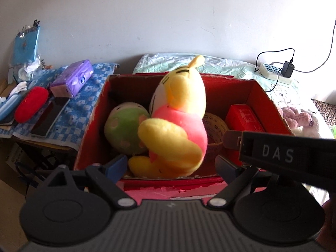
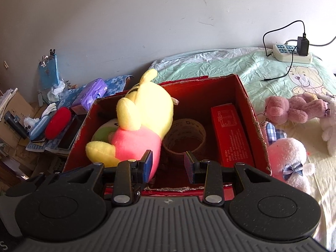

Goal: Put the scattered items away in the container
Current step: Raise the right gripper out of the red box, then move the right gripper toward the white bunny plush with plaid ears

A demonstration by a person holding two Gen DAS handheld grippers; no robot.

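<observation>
A red cardboard box [image 1: 92, 124] [image 2: 250, 113] stands on the bed in front of both grippers. Inside lie a yellow plush bear in a pink shirt [image 1: 178, 113] [image 2: 145, 113], a green round plush [image 1: 124, 126], a roll of tape [image 2: 184, 135] and a small red carton [image 2: 231, 134]. My left gripper [image 1: 172, 166] is open wide at the box's near wall, and its pads stand clear of the bear's legs on both sides. My right gripper [image 2: 168, 162] hovers over the near wall with jaws drawn close, nothing between them, its left pad beside the pink shirt.
On the bed right of the box lie a pink plush bear [image 2: 294, 107], a pink-and-white plush [image 2: 287, 157] and a white plush [image 2: 329, 124]. A side table at left holds a purple tissue pack [image 1: 72, 78], a red case [image 1: 31, 104] and a phone [image 1: 50, 117]. A power strip [image 2: 293, 52] sits behind.
</observation>
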